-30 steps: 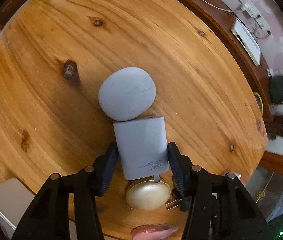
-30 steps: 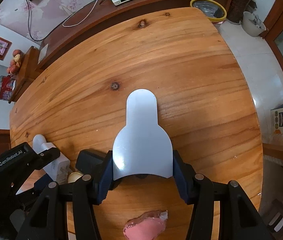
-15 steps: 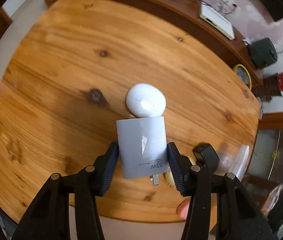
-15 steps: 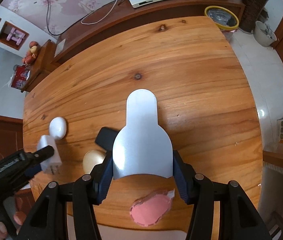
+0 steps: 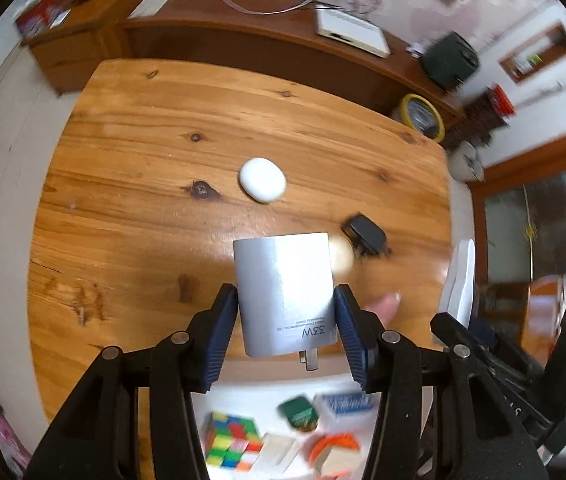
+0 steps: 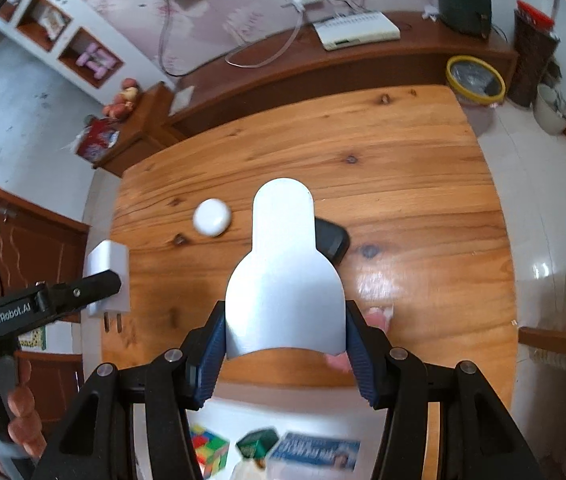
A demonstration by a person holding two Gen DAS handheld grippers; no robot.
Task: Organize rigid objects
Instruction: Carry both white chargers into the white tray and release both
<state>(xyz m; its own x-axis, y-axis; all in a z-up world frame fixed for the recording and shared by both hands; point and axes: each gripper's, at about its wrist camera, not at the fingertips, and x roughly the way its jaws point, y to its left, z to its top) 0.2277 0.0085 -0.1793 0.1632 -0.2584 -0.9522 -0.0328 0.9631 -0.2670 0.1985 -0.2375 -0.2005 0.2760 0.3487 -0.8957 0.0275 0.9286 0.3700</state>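
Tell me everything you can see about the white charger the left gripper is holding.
The white charger is a boxy plastic wall adapter with rounded edges and a matte, slightly grey-lit face printed "33W" above small text too fine to read. Metal plug prongs stick out of its near end; the right wrist view shows two. It is clamped by its two side faces between the blue ribbed pads of the left gripper, lifted clear of the wooden table. Nothing else touches it.

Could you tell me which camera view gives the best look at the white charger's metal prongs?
The right wrist view: there the white charger is seen from the side in the left hand-held gripper, with both prongs hanging clear below it. In the left wrist view the charger fills the jaws and only one prong stub pokes out beneath it.
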